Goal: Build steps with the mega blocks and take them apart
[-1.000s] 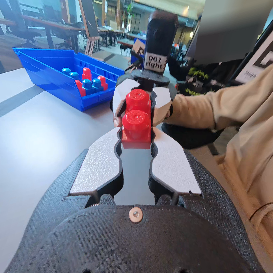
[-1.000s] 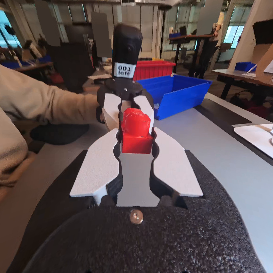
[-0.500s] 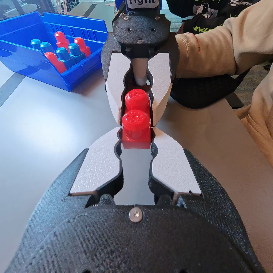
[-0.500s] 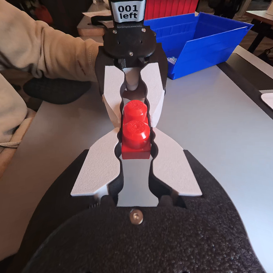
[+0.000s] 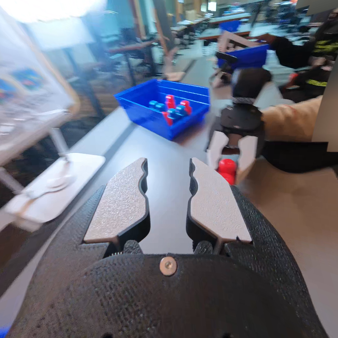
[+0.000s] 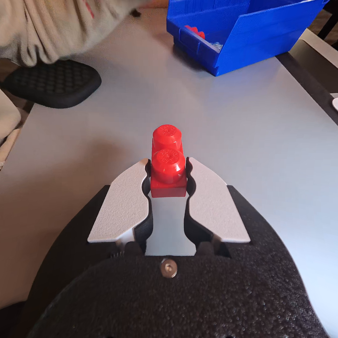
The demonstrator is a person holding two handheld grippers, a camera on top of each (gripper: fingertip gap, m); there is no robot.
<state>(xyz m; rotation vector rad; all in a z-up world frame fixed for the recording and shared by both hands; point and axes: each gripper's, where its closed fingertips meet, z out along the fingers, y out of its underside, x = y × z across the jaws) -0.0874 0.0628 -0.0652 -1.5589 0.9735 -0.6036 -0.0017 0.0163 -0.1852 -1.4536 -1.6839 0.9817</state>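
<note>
My right gripper (image 6: 168, 161) is shut on a red two-stud mega block (image 6: 167, 164), its pads pressed on the near end, held just over the grey table (image 6: 237, 146). In the left wrist view the right gripper (image 5: 230, 164) shows at the right with the red block (image 5: 226, 170) between its fingers. My left gripper (image 5: 168, 161) is open and empty, away from the block, over the table (image 5: 164, 146). A blue bin (image 5: 164, 109) with several red and blue blocks stands beyond it.
The blue bin (image 6: 247, 36) stands at the far right of the right wrist view. A white flat stand (image 5: 51, 182) lies at the left. A person's beige sleeve (image 6: 45, 27) and a black chair seat (image 6: 53, 84) are at the upper left. Across from one pair of fingers to the other is roughly 15 centimeters.
My left gripper let go of the red block, opened and swung away to the left. My right gripper kept hold of the block.
</note>
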